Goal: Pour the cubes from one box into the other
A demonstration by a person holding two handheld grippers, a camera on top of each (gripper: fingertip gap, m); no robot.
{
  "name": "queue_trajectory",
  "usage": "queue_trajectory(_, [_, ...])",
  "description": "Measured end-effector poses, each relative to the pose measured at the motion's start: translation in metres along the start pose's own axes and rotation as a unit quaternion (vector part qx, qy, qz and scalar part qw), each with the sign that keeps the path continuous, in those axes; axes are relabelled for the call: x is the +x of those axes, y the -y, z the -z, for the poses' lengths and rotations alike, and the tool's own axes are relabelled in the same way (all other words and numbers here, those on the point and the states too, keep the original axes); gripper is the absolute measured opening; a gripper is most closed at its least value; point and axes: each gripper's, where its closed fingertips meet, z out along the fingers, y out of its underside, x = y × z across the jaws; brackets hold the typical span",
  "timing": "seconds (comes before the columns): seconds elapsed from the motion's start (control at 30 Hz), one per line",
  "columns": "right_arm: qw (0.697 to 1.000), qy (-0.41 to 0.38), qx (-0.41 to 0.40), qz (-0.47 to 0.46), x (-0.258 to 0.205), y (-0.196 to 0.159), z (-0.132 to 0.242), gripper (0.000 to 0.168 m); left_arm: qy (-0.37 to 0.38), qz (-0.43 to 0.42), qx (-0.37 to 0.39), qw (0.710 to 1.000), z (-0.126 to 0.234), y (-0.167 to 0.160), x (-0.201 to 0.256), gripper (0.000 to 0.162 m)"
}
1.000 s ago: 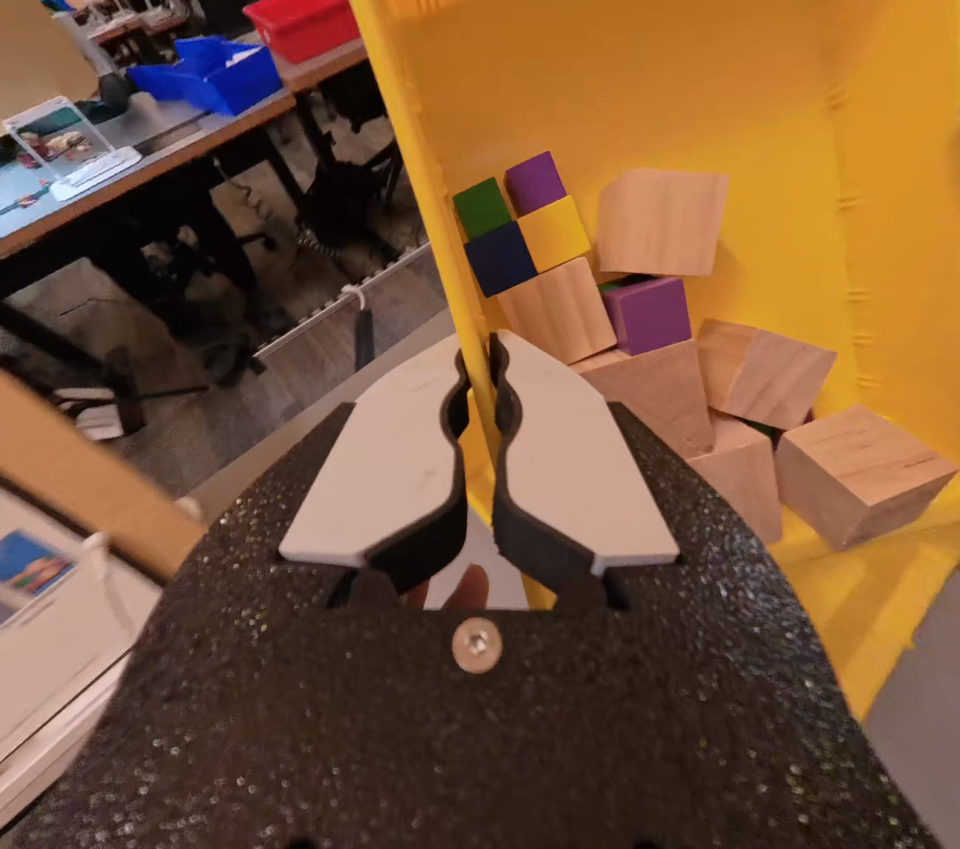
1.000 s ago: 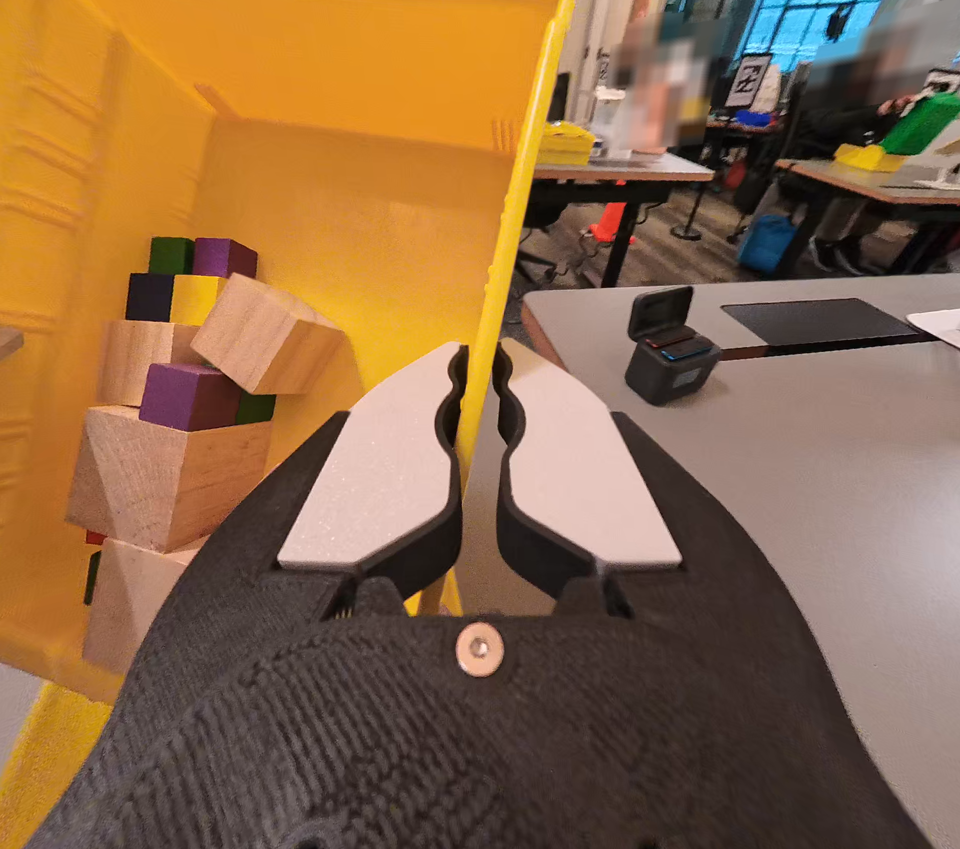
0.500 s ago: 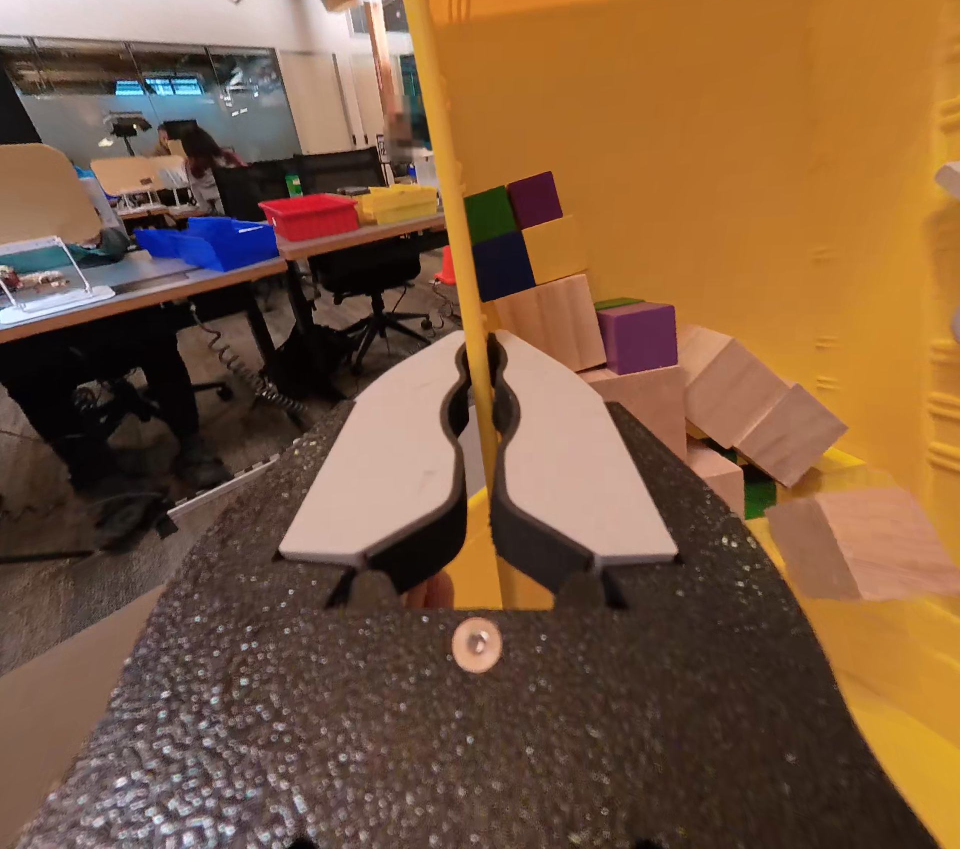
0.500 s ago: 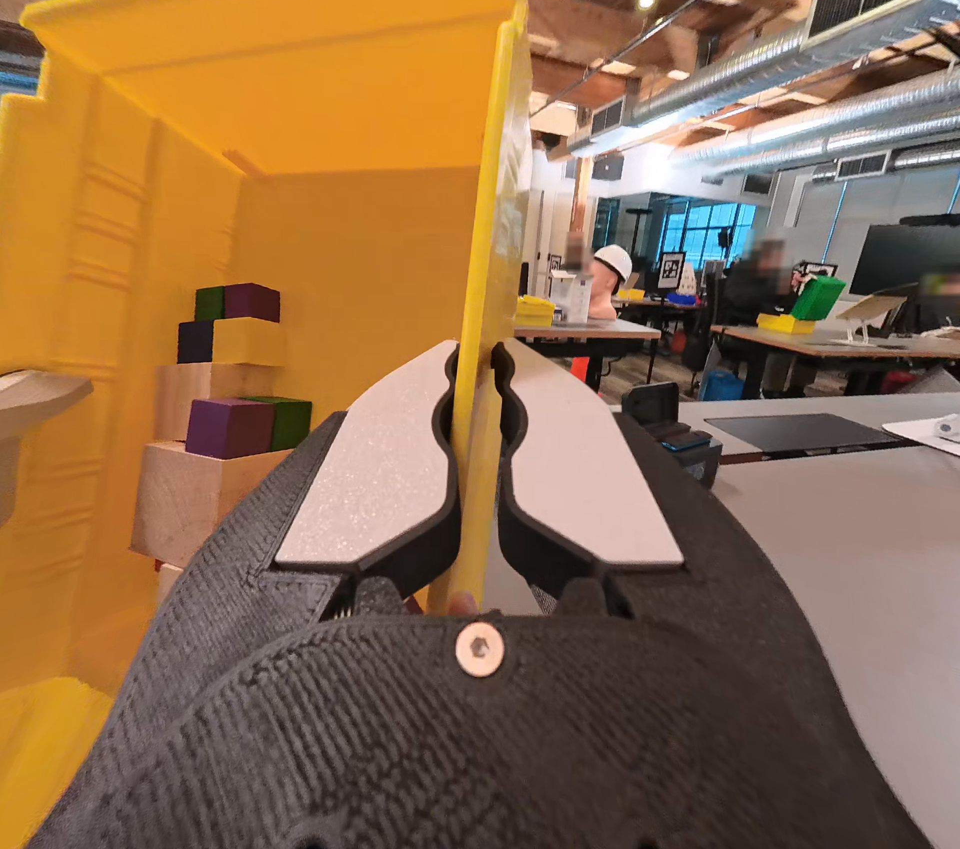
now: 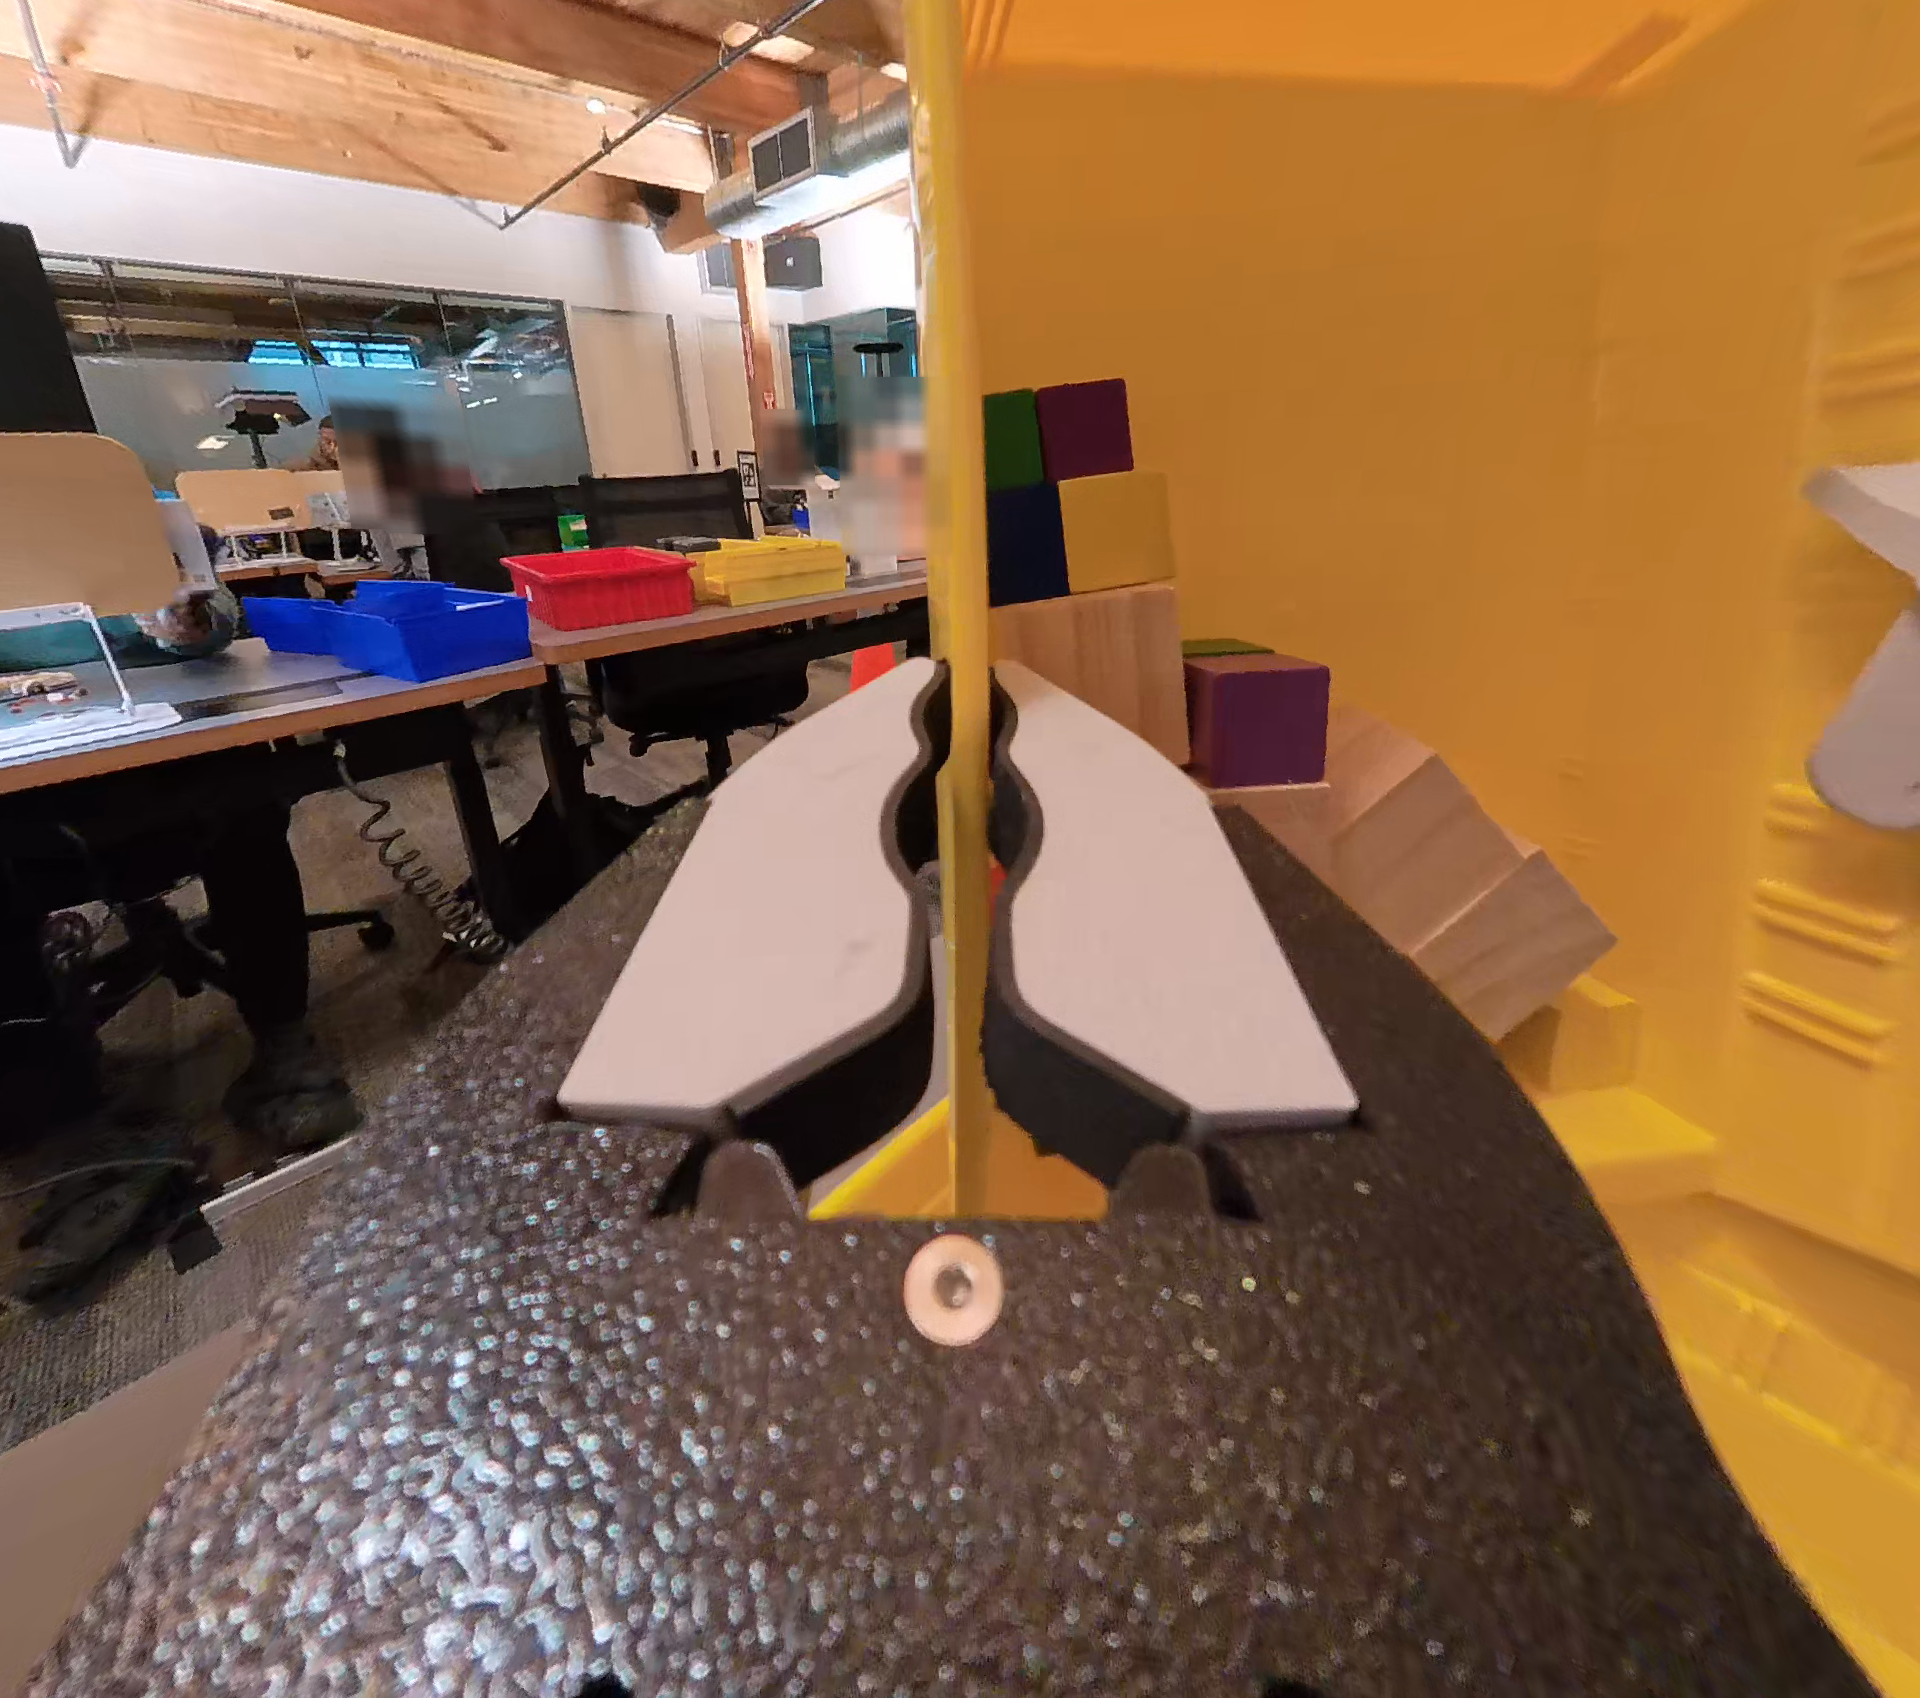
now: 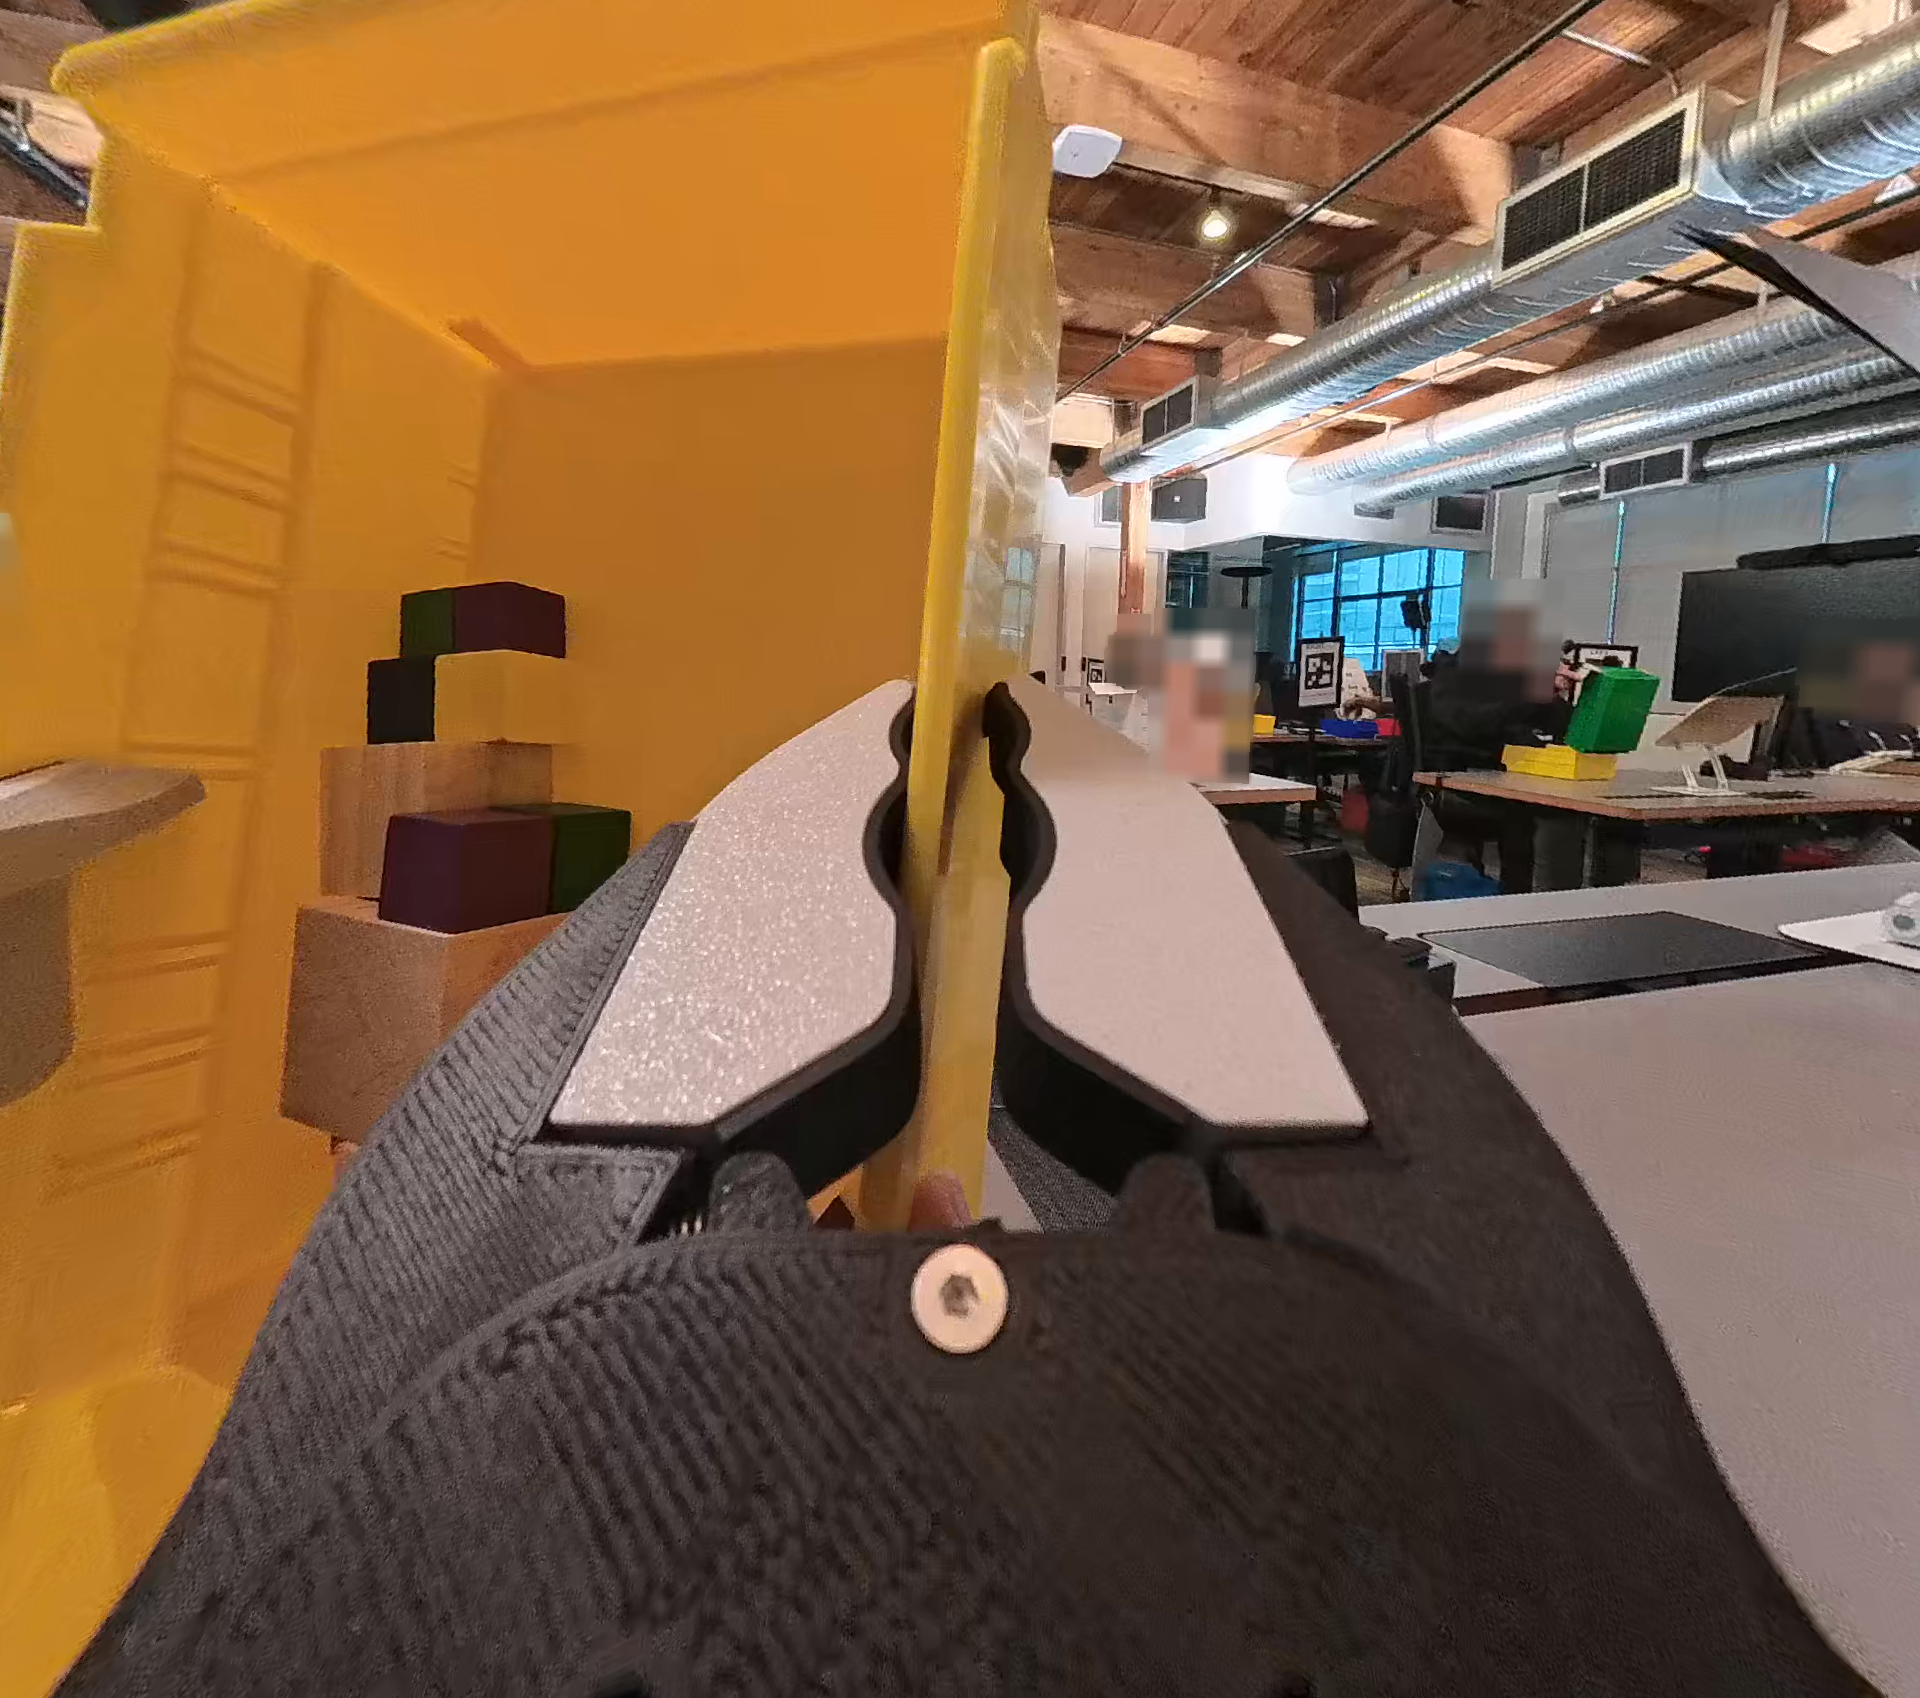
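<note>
Both grippers hold a yellow box [image 5: 1351, 401], tipped steeply on end. My left gripper [image 5: 961, 682] is shut on its left wall. My right gripper [image 6: 951, 698] is shut on its right wall [image 6: 966, 505]. Inside, a block of small green, purple, blue and yellow cubes [image 5: 1081, 485] sits on a wooden cube [image 5: 1091, 661], next to a purple cube [image 5: 1257, 718]. Blurred wooden cubes [image 5: 1455, 879] lie lower right. The right wrist view shows the same pile [image 6: 462, 864]. More yellow plastic [image 5: 1766, 1336] lies below; I cannot tell whether it is the other box.
A grey table [image 6: 1714, 1181] with a black mat [image 6: 1610, 947] lies to the right. Behind are desks with a red bin [image 5: 597, 588], blue bins [image 5: 416, 630], a yellow bin [image 5: 769, 568], chairs and seated people.
The box has tipped up much further; both views swung from the floor and table toward the ceiling. Several wooden cubes slid down out of the pile.
</note>
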Motion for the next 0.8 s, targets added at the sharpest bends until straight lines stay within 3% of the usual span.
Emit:
queue_trajectory(0.3, [0.999,-0.039,0.024,0.024,0.004,0.007,0.002,0.009,0.003,0.001,0.0,1.0,-0.001,0.014,0.002,0.004])
queue_trajectory(0.8, [0.991,-0.018,0.072,0.112,-0.008,0.026,-0.009,0.008,-0.023,0.052,0.022,0.998,0.0,0.012,-0.004,0.004])
